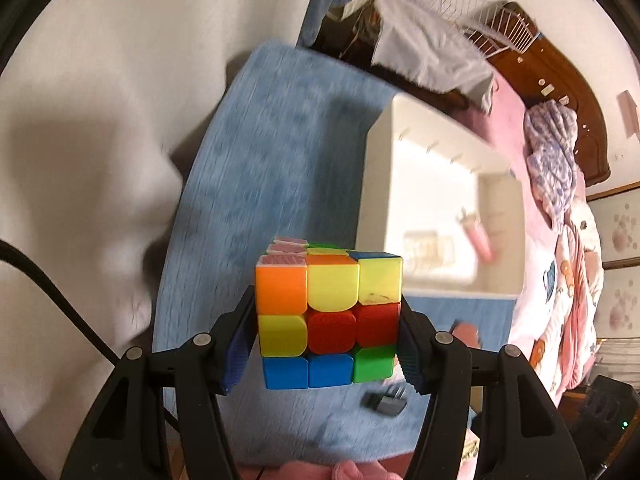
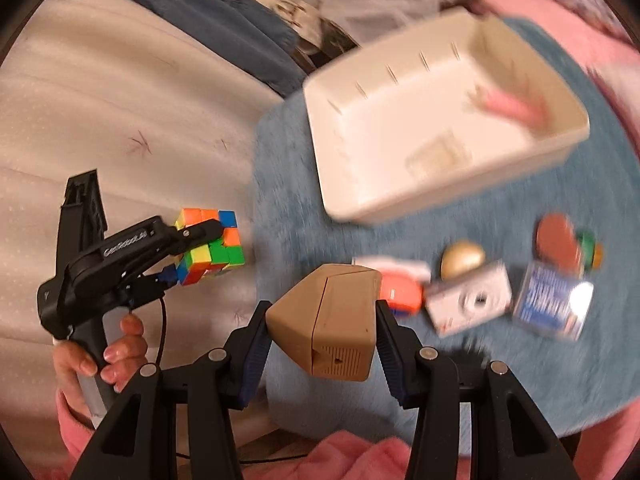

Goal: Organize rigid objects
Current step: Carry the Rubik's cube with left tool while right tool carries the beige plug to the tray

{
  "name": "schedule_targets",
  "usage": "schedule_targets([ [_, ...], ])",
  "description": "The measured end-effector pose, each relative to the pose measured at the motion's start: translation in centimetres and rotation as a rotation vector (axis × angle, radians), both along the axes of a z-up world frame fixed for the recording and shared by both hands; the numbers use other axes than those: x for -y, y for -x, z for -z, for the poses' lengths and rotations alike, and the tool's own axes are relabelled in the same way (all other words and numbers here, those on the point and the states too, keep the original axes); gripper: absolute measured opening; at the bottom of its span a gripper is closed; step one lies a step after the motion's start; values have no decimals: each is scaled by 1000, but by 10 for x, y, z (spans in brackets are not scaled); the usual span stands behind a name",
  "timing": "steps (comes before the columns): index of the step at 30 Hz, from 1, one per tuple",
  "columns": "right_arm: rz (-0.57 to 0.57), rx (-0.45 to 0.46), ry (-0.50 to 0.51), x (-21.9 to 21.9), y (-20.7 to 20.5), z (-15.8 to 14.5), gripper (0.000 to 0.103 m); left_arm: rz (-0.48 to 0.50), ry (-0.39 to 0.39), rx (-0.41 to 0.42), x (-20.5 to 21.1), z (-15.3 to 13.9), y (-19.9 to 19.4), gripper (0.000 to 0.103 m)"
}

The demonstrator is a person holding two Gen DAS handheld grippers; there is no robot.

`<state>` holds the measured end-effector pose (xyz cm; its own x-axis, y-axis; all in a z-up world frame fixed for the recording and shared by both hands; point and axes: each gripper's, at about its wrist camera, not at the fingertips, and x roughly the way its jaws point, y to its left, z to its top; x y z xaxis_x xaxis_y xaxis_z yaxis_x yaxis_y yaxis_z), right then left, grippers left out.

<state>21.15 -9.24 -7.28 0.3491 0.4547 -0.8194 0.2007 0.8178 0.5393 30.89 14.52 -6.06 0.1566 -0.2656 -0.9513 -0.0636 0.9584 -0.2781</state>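
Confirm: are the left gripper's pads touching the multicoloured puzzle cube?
Touching. The left wrist view shows the left gripper with both blue ribbed pads pressed flat against opposite sides of the multicoloured puzzle cube, no gap visible.

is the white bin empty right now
No, a pink object already lies inside the white bin, near its far end, in the right wrist view.

a home bedroom: a bed (image 1: 560,280) with pink bedding, a wooden headboard (image 1: 560,92), a blue fleece blanket (image 2: 440,360).
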Motion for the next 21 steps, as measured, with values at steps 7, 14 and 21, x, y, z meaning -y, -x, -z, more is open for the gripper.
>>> schedule_targets([
  [7, -52, 129, 71, 21, -32, -12, 50, 6, -15, 121, 38, -8, -35, 65],
  [14, -94, 245, 137, 49, -55, -9, 50, 23, 1, 238, 83, -5, -60, 65],
  [21, -111, 320, 194, 75, -74, 5, 50, 64, 28, 373, 125, 8, -72, 65],
])
